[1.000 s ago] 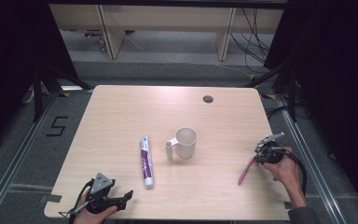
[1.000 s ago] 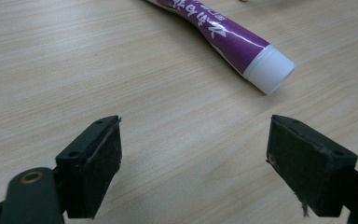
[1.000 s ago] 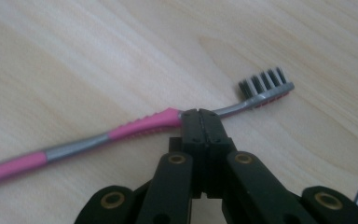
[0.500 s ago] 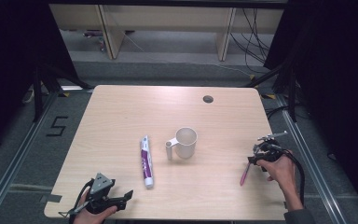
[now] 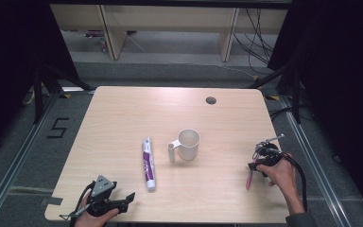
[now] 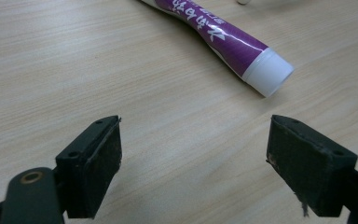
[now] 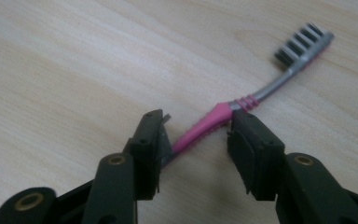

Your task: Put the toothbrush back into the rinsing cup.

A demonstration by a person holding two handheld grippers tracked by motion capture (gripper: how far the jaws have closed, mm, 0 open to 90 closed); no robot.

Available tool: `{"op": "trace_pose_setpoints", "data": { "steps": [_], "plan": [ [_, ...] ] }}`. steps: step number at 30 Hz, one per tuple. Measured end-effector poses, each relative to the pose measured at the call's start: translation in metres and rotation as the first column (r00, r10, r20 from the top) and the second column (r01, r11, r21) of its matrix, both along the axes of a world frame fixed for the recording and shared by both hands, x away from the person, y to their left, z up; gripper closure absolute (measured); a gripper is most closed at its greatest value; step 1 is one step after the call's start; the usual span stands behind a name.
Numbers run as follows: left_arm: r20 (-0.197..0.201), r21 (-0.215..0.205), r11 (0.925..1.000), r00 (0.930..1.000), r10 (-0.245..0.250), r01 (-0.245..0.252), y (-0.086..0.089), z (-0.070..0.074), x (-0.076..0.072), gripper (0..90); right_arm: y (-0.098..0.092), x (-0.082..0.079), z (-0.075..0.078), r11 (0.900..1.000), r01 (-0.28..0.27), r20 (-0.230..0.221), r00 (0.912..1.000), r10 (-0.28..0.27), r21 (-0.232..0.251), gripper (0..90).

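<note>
Two grippers sit low in the high view: the left gripper spread wide and empty, the right gripper part open, its jaws just opened, the pink toothbrush lying between them on the tabletop. Its own view shows black bristles at upper right. Farther up, the toothpaste tube carries white writing I cannot read; beyond stands a mug.

One toothbrush, one toothpaste tube, one white mug, and two handheld grippers on one table.
</note>
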State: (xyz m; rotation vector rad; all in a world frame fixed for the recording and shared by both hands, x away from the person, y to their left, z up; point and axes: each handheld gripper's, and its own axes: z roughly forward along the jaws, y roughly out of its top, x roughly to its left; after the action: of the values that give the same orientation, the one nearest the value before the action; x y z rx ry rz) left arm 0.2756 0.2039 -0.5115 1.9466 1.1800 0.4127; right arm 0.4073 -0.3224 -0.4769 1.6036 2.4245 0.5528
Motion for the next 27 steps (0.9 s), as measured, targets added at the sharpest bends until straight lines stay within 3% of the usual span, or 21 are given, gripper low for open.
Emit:
{"op": "trace_pose_setpoints", "data": {
  "steps": [2,4,8,9,10,11,15,17,18,20,22,23,27],
  "plan": [
    [-0.001,-0.001,1.0000,1.0000,0.006,-0.006,0.000,0.000,0.000,17.6,0.001,0.000,0.000,1.000,-0.003,-0.015,0.9999,0.003,0.004,59.1],
    [-0.001,0.001,1.0000,1.0000,0.004,-0.004,0.000,0.000,0.000,17.5,-0.001,0.002,-0.001,0.999,-0.048,0.002,0.9989,0.048,-0.022,61.4],
    [0.007,-0.003,1.0000,1.0000,-0.007,0.007,0.000,-0.001,0.000,17.6,0.001,0.000,0.001,0.999,-0.037,-0.035,0.9987,0.036,-0.035,67.6],
    [0.006,-0.003,1.0000,1.0000,-0.006,0.006,0.000,-0.001,0.000,17.6,0.002,0.000,0.002,0.999,-0.035,-0.062,0.9975,0.033,-0.033,69.0],
    [0.005,-0.002,1.0000,1.0000,-0.003,0.003,0.000,0.000,0.000,17.5,0.000,0.002,0.002,0.997,-0.065,-0.046,0.9970,0.063,-0.034,70.4],
    [0.004,0.001,1.0000,1.0000,0.004,-0.004,0.000,0.000,0.000,17.6,0.001,0.002,0.003,0.997,-0.064,-0.057,0.9964,0.062,-0.041,71.8],
    [0.001,0.002,1.0000,1.0000,0.005,-0.005,0.000,0.001,-0.001,17.6,0.003,0.006,0.003,0.994,-0.103,-0.088,0.9913,0.098,-0.048,75.4],
    [0.003,0.001,1.0000,1.0000,0.003,-0.003,0.000,0.001,-0.001,17.6,0.005,0.007,0.004,0.993,-0.085,-0.123,0.9896,0.074,-0.082,78.1],
    [0.006,0.002,1.0000,1.0000,0.001,-0.001,0.000,0.001,-0.001,17.6,0.005,0.009,0.002,0.988,-0.126,-0.108,0.9874,0.116,-0.091,79.3],
    [0.012,0.001,1.0000,0.9999,-0.005,0.005,0.000,0.000,0.000,17.6,0.010,0.009,0.004,0.990,-0.100,-0.144,0.9859,0.085,-0.100,80.9],
    [0.011,-0.001,1.0000,0.9999,-0.002,0.002,0.000,0.000,0.000,17.6,0.010,0.011,0.003,0.983,-0.143,-0.143,0.9816,0.126,-0.113,81.4],
    [0.007,0.000,1.0000,1.0000,-0.006,0.006,0.000,0.000,0.000,17.6,0.013,0.010,0.003,0.984,-0.125,-0.150,0.9830,0.106,-0.124,81.5],
    [0.003,0.003,1.0000,1.0000,-0.004,0.004,0.000,0.001,0.000,17.6,0.017,0.012,0.005,0.981,-0.147,-0.181,0.9758,0.123,-0.128,81.6]
  ]
}}
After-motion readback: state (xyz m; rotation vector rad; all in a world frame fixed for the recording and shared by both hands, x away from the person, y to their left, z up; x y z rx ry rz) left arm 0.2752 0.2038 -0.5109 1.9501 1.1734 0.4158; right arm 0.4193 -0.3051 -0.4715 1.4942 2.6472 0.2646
